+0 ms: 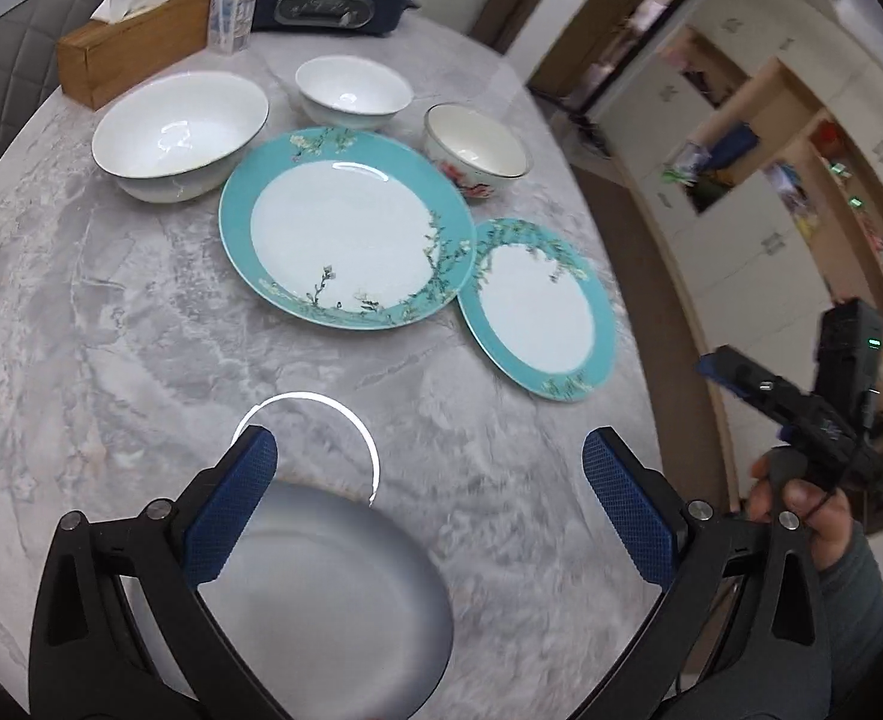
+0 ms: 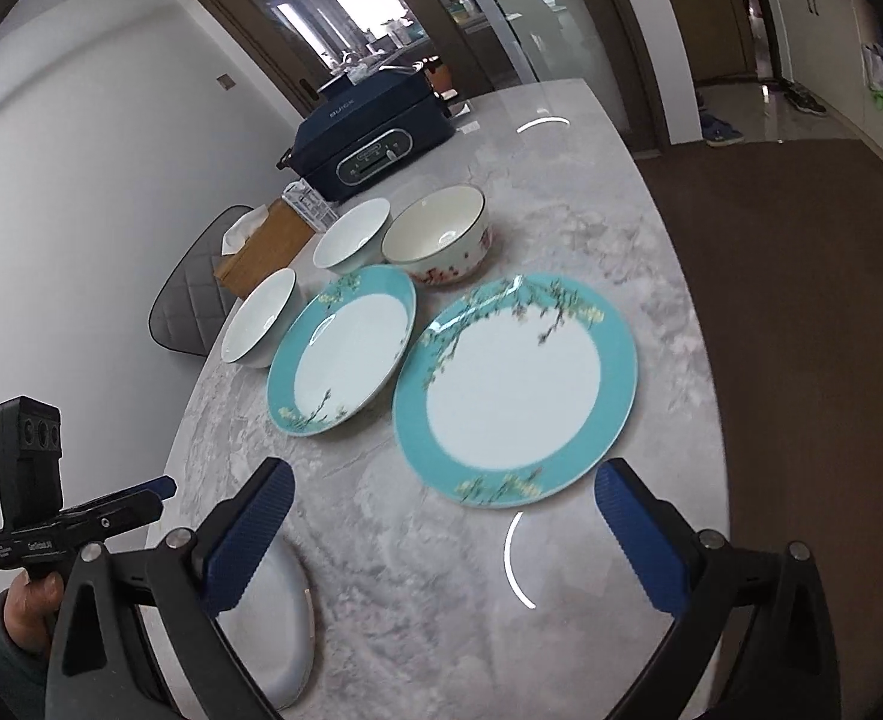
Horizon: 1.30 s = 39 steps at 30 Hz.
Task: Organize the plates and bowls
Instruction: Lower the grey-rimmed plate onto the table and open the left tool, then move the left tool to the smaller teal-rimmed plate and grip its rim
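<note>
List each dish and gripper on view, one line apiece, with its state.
Left gripper: open, empty.
Right gripper: open, empty.
Large teal plate: flat, empty.
Small teal plate: flat, empty.
Large white bowl: upright, empty.
Small white bowl: upright, empty.
Floral bowl: upright, empty.

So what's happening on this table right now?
A person holds a gripper in each hand over a marble table set with dishes. The left gripper and right gripper are both open and hold nothing. A plain white plate lies nearest, under the left gripper. Farther back lie a large teal-rimmed plate, a smaller teal-rimmed plate, two white bowls and a floral bowl, all unstacked.
</note>
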Available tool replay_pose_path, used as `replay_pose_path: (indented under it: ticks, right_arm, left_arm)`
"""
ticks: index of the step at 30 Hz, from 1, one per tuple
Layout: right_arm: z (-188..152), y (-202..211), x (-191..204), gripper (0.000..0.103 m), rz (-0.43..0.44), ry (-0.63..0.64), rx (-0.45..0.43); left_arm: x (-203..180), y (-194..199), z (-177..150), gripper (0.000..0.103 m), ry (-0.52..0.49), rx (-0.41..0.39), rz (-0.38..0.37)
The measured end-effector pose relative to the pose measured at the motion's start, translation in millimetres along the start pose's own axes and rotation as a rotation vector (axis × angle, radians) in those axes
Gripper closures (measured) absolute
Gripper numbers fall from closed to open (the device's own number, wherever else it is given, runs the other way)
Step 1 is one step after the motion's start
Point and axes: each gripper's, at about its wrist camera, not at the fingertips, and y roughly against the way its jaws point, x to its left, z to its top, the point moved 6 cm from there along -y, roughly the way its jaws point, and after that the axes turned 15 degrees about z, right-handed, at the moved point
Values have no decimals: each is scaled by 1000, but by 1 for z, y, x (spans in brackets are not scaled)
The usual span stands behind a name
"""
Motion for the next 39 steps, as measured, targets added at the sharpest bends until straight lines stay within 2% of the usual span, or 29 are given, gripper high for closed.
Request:
replay_pose_path:
  ticks: [3, 6, 11, 17, 24, 29, 31, 33, 37, 39]
  right_arm:
    - [28, -1, -28, 6, 47, 34, 39]
    - [46, -10, -58, 12, 81, 43, 85]
    - [60, -33, -101, 28, 130, 17, 144]
    - [60, -53, -127, 29, 159, -8, 175]
    - [67, -63, -142, 29, 202, -11, 181]
    - [68, -68, -146, 29, 231, -5, 201]
    - [67, -72, -146, 29, 240, 2, 221]
    - [67, -75, -149, 30, 235, 4, 230]
    - [68, -74, -155, 34, 244, -6, 221]
    - [69, -75, -156, 35, 248, -4, 224]
  left_arm:
    - [-22, -29, 11, 1, 20, 33, 50]
    - [-44, -51, 19, 1, -17, 11, 87]
    - [-63, -92, 23, 1, -1, 61, 64]
    - [-70, -125, 29, 2, 25, 105, 56]
    - [-71, -151, 28, 22, 67, 178, 30]
    - [-71, -163, 31, 23, 78, 188, 31]
    - [-69, -168, 33, 32, 91, 194, 30]
    - [-68, -170, 36, 34, 99, 185, 23]
    - [-69, -173, 40, 48, 102, 194, 16]
    - [-71, -175, 41, 52, 100, 198, 17]
